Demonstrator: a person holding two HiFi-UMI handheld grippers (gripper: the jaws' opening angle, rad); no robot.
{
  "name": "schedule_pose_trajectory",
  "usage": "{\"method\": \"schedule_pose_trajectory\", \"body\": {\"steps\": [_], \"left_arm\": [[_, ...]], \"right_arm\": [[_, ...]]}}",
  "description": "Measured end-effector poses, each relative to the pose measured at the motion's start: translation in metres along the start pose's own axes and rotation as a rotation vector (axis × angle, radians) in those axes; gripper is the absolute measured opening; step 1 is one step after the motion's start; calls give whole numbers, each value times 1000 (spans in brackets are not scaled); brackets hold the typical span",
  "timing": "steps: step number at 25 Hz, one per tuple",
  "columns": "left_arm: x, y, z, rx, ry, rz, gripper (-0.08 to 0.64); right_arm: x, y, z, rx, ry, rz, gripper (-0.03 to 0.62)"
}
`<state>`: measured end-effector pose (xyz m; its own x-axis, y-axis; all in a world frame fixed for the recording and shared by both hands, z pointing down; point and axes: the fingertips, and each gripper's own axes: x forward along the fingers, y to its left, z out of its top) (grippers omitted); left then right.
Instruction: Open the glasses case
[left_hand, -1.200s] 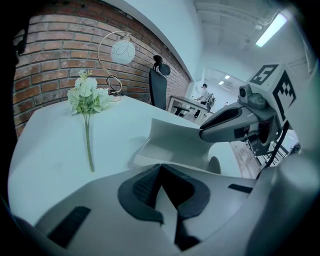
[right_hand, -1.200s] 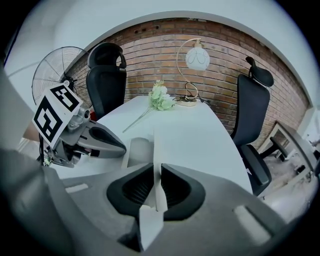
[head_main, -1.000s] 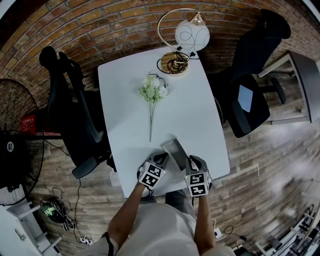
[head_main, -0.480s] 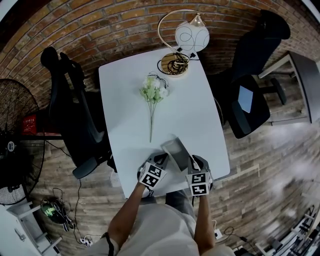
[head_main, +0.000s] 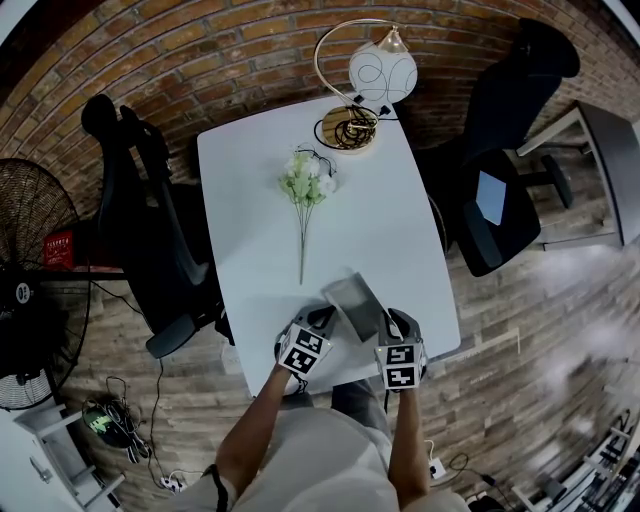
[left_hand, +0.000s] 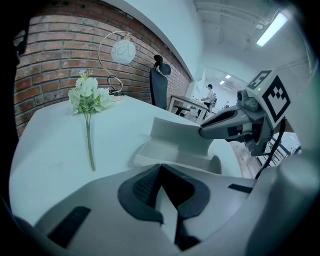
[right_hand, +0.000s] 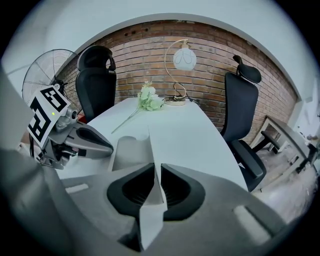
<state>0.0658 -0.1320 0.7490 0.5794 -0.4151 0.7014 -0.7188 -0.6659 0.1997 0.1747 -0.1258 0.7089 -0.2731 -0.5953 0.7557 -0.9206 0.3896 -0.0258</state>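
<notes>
Case (head_main: 352, 300) in pale grey, lying open at the near edge of a white table (head_main: 390, 220), its lid (right_hand: 151, 150) raised edge-on from the base. The right gripper (head_main: 386, 324) is clenched on that lid: in the right gripper view a thin pale sheet runs straight between the two dark pads (right_hand: 172, 187). The left gripper (head_main: 324, 320) sits at the case's left side with its jaws pressed together on a narrow pale strip, apparently the edge of the base. Each gripper carries a cube (head_main: 303, 350) printed with black-and-white square markers, the only print that can be made out. Farther up the table lie a white flower (head_main: 305, 185) on a long stem and, at the far end, a lamp (head_main: 382, 70) with a round glass shade on a curved gold arm. Two black chairs (head_main: 150, 230) flank the table, a fan (head_main: 25, 280) stands to the left, a brick wall (head_main: 200, 50) closes the far side, and the floor (head_main: 530, 330) is wood plank.
</notes>
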Motion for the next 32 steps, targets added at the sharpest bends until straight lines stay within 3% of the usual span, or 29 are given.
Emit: {"method": "schedule_pose_trajectory", "body": {"steps": [12,19,24,32], "left_arm": [[0,0,0,-11,-4,0,5],[-4,-3,4,8,-38,5,5],[-14,-8,14,19,-70,-2,6],[-46,-8,41,46,-189,22,6]], "right_arm": [[-2,2,0,-4,-8,3,46],[-11,6,12,-21,-74,-5,46],[-21,11,21,-31,-137,-12,46],[-45,20,37,-15,-237,-29,43]]}}
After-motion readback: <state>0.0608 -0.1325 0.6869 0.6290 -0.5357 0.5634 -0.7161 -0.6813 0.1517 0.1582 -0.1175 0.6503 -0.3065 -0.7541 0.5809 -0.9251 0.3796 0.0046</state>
